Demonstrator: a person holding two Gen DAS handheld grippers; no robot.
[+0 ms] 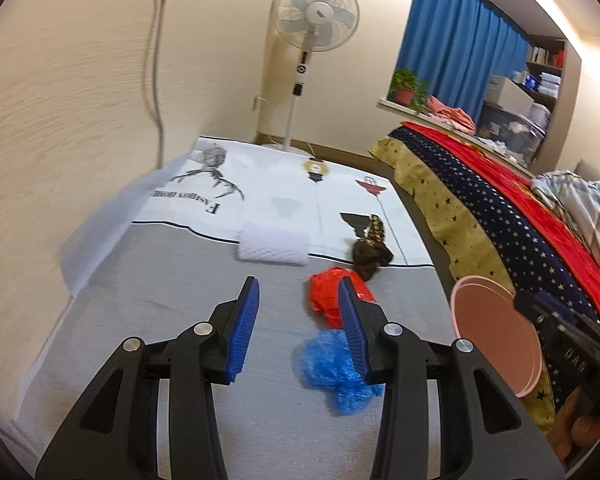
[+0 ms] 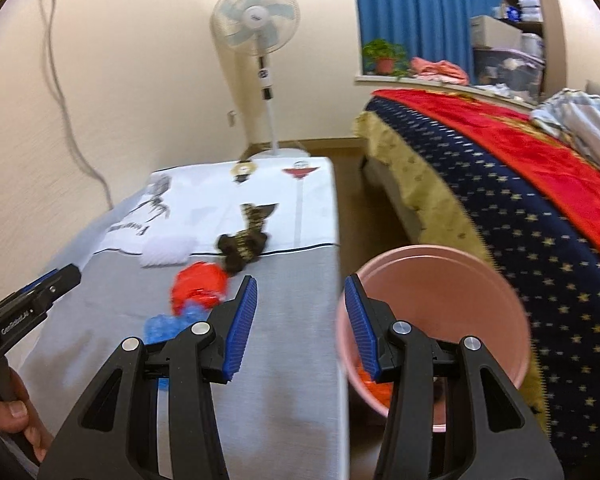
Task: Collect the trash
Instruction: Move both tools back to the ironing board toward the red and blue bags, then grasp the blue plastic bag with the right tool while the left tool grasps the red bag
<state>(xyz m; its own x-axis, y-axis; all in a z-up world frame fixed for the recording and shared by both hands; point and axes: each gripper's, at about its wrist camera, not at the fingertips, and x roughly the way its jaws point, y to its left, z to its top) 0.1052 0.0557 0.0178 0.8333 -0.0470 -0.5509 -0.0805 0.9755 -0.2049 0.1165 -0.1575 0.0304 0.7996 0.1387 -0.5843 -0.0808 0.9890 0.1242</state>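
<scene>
Blue ribbed pads line both of my grippers, and each pair stands apart with nothing between. My left gripper [image 1: 298, 306] hangs over the grey part of the table cover [image 1: 160, 280], jaws parted and empty; just past its right finger lie a crumpled red plastic bag [image 1: 325, 295] and, nearer me, a crumpled blue plastic bag [image 1: 332, 368], the two close together. Beyond them sit a dark patterned wad [image 1: 370, 250] and a white foam sheet [image 1: 274, 245], near the line where the printed white cloth begins. My right gripper [image 2: 302, 306] points past the table's edge, jaws likewise parted and empty, toward the pink bucket [image 2: 500, 280] standing between the table and the star-patterned bedspread [image 2: 540, 220]. Something orange [image 2: 374, 388] lies inside the bucket. A standing fan [image 2: 256, 16] is by the far wall.
</scene>
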